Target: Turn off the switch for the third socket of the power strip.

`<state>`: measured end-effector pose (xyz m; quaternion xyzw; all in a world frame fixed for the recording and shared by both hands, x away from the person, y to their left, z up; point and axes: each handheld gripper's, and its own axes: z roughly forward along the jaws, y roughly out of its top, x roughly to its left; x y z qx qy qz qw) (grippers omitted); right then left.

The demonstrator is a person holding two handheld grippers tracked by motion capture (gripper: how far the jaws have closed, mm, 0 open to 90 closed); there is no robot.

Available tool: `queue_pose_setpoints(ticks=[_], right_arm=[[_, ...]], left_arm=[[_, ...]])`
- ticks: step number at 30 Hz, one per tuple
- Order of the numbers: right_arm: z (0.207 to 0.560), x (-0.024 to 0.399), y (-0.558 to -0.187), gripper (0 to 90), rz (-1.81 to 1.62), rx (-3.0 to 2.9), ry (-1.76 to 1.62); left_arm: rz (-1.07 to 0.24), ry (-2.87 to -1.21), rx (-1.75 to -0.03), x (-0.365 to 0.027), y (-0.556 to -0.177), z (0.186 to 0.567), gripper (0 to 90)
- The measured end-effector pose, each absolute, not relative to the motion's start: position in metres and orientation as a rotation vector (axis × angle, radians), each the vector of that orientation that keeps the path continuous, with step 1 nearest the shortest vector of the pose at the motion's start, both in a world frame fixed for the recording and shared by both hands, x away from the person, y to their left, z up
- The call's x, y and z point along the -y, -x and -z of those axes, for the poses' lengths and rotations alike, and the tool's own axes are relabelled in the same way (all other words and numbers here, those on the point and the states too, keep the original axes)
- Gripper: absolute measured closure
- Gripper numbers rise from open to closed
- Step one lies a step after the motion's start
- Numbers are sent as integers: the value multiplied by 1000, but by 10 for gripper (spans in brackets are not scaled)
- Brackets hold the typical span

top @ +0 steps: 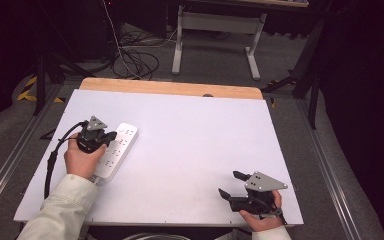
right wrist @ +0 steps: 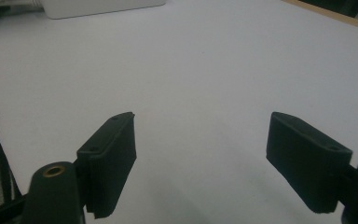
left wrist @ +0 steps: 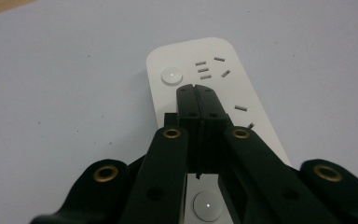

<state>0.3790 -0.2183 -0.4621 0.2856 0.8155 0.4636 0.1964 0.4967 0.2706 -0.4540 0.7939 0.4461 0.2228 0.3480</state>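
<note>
On table: unlabelled white power strip

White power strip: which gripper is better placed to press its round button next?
Left. The left gripper hangs shut right over the white power strip, its tips beside the round button. The right gripper sits open at the table's near right corner, far away.

dark room, grey carpet floor, white-legged desk behind, loose cables
</note>
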Motion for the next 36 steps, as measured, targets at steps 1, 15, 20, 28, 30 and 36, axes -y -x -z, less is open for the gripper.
queue_pose_setpoints(ticks=[1, 15, 20, 28, 30, 36], right_arm=[[462, 218, -379, 244, -1296, -2284, -800], [462, 218, -379, 244, -1301, -2289, -797], [462, 218, -379, 245, -1301, -2290, -796], [462, 218, -378, 244, -1301, -2292, -795], [462, 218, -378, 245, -1300, -2292, -795], [461, 219, -377, 244, -1301, -2292, -793]], left_arm=[[-550, -2046, -1184, -272, -498, 455, 900], [-541, -2039, -1210, -272, -500, 461, 900], [-548, -2052, -1210, -271, -500, 462, 900], [-575, -2060, -1197, -268, -501, 464, 900], [-566, -2061, -1201, -267, -501, 464, 900], [-561, -2051, -1217, -267, -501, 464, 900]])
